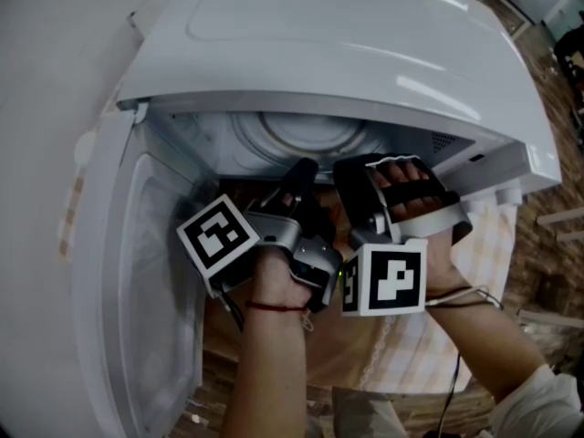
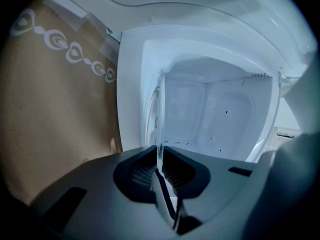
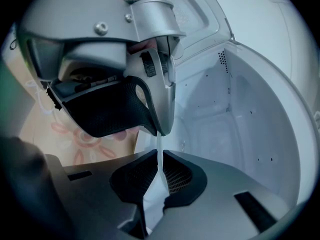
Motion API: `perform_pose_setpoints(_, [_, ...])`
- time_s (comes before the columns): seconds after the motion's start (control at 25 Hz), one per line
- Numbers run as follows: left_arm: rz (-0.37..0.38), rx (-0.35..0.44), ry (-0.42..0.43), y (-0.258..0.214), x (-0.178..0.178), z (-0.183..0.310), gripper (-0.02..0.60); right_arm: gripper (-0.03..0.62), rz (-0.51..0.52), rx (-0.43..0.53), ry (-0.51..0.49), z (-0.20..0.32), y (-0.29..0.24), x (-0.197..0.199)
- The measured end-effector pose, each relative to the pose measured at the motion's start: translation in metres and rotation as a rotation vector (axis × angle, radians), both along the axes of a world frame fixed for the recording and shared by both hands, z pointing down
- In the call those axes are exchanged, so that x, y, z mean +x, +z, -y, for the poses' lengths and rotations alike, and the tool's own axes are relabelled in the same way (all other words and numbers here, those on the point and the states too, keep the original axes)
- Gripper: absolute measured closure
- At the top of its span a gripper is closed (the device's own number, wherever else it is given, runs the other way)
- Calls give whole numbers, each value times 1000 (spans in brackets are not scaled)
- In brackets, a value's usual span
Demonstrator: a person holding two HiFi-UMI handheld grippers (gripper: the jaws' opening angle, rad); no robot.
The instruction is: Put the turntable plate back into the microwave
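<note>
- The white microwave stands with its white door swung open at the left of the head view. Its pale, speckled cavity lies straight ahead of both tongs.
- Your left tongs are clamped on the rim of the clear round glass turntable plate. In the left gripper view the glass shows edge-on, and the 2 ribbed pads press on its 2 faces.
- Your right tongs are clamped on the same rim, just beside the left tongs. In the right gripper view the left tongs bite the glass directly above the right ones.
- The plate sits at the mouth of the cavity, partly under the front edge of the microwave's top, and is carried by both tongs. No view shows whether it touches the cavity floor.
- The 2 black-and-white marker cubes, left and right, face the head camera.
- A pale checked cloth lies below your hands, in front of the microwave.
</note>
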State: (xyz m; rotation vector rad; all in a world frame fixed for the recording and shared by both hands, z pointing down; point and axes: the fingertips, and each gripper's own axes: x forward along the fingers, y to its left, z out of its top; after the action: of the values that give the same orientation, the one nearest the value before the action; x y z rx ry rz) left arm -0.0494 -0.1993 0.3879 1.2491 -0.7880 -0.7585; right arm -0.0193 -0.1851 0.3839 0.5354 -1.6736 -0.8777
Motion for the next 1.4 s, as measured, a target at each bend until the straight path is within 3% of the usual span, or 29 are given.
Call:
perform_pose_setpoints(0.32, [108, 0, 73, 1, 4, -1, 548, 542, 37, -22, 49, 1, 1, 2])
perform_pose_setpoints(0.6, [229, -5, 119, -7, -1, -7, 446, 540, 59, -53, 94, 4, 5, 3])
perform_pose_setpoints(0.8, [325, 21, 134, -10, -6, -15, 445, 539, 65, -71, 93, 3, 10, 3])
perform_pose_setpoints(1.08, [404, 61, 162, -11, -6, -20, 446, 537, 75, -76, 89, 3, 11, 3])
perform_pose_setpoints(1.4, [427, 106, 175, -16, -3, -21, 457, 537, 79, -73, 85, 4, 12, 3])
